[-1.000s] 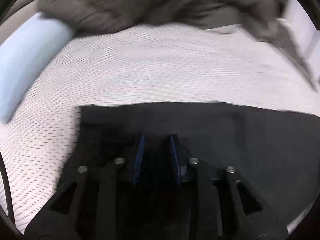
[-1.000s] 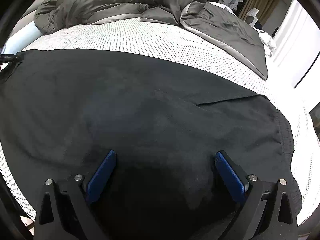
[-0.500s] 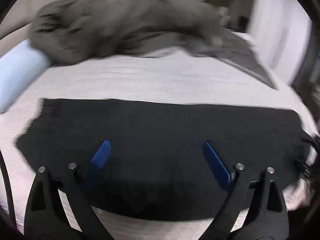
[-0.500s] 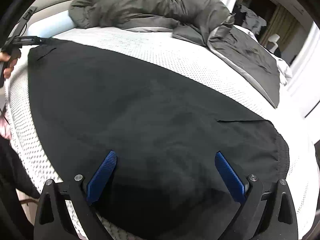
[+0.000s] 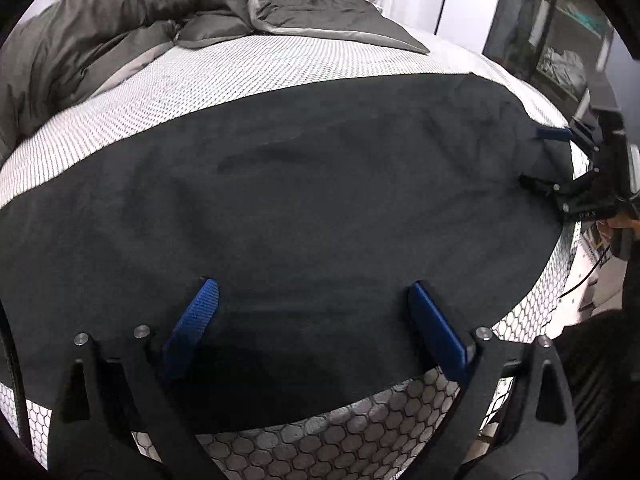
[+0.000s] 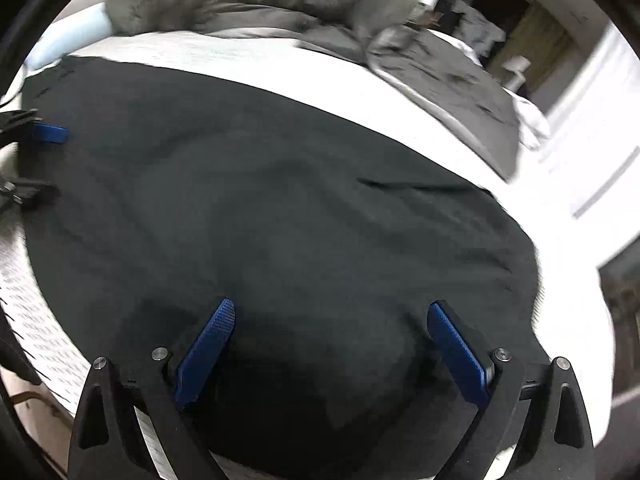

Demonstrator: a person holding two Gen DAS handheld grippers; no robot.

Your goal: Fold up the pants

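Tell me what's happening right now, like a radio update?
Left gripper open, right gripper open, neither holding anything. Black pants spread flat on the bed. Grey duvet bunched behind, clear of the pants.

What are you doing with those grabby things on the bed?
A person is folding black pants spread flat on the bed, using a gripper in each hand. Right now the left gripper and the right gripper both hover open over the pants, one at each end, gripping nothing. A grey duvet is bunched up behind.
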